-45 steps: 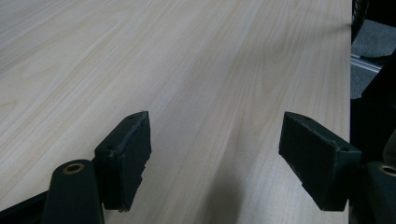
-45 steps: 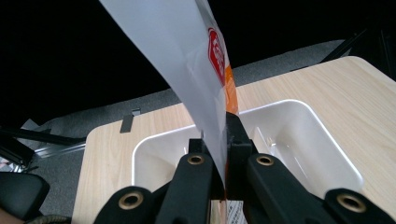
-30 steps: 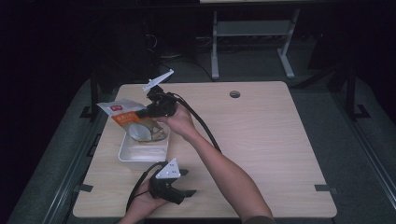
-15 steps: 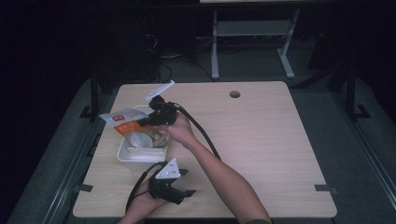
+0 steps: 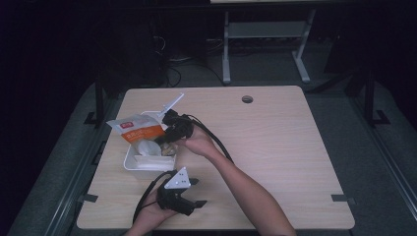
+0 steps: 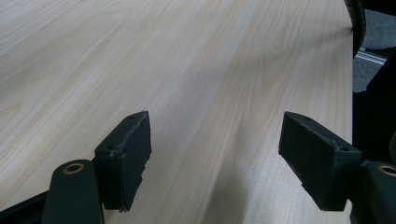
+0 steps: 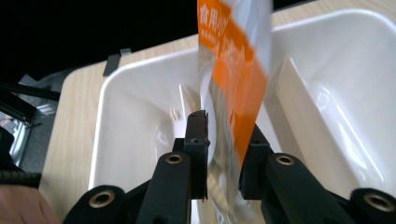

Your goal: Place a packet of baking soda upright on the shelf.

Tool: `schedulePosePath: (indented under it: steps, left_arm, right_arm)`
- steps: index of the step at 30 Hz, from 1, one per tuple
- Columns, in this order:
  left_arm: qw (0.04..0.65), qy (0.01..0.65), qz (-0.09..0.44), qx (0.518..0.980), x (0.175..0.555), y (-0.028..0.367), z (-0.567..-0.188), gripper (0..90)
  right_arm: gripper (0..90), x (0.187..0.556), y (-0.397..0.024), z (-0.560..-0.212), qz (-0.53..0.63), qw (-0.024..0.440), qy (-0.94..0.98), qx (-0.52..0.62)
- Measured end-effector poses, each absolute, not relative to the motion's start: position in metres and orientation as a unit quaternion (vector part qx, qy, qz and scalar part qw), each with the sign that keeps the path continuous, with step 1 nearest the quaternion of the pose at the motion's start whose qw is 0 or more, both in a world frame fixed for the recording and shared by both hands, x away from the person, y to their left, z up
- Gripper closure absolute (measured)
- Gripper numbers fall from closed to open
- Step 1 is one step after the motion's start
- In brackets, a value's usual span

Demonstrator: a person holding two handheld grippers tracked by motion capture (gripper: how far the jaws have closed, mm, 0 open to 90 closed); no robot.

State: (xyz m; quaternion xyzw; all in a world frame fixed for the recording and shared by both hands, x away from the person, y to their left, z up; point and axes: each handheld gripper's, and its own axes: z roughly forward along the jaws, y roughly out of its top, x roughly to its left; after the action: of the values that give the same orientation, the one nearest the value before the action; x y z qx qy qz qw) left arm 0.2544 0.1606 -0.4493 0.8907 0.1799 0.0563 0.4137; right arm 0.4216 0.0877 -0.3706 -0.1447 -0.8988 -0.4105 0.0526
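On the wooden surface, a white tray sits toward nine o'clock from the middle. The right hand-held gripper reaches over the tray's three o'clock rim, and an orange-and-white packet stands between its jaws, leaning out toward ten o'clock over the tray's far end. In the right gripper view the packet rises toward twelve o'clock from between the two black jaws, which have just been opening; the packet is between them, but whether the pads press on it cannot be told. The tray lies beneath, with a round white dish and a flat white piece inside it.

The left hand-held gripper rests near the surface's six o'clock edge, just below the tray, held in the person's left hand. In the left gripper view its jaws stand spread wide apart with only bare wood between them.
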Motion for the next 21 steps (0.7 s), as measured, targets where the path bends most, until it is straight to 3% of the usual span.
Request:
schedulePosePath:
  steps: [5, 9, 21]
  left_arm:
    - [0.413, 0.179, 0.055, 0.891, 0.255, 0.160, -0.450, 24.9]
    - [0.411, 0.177, 0.056, 0.892, 0.255, 0.159, -0.450, 24.9]
    - [0.411, 0.178, 0.055, 0.893, 0.254, 0.159, -0.450, 24.9]
  right_arm:
    - [75.7, 0.419, 0.084, -0.377, -0.391, 0.047, -0.909, -0.138]
    - [83.5, 0.418, 0.082, -0.384, -0.381, 0.040, -0.913, -0.137]
    - [87.4, 0.416, 0.082, -0.399, -0.365, 0.017, -0.920, -0.142]
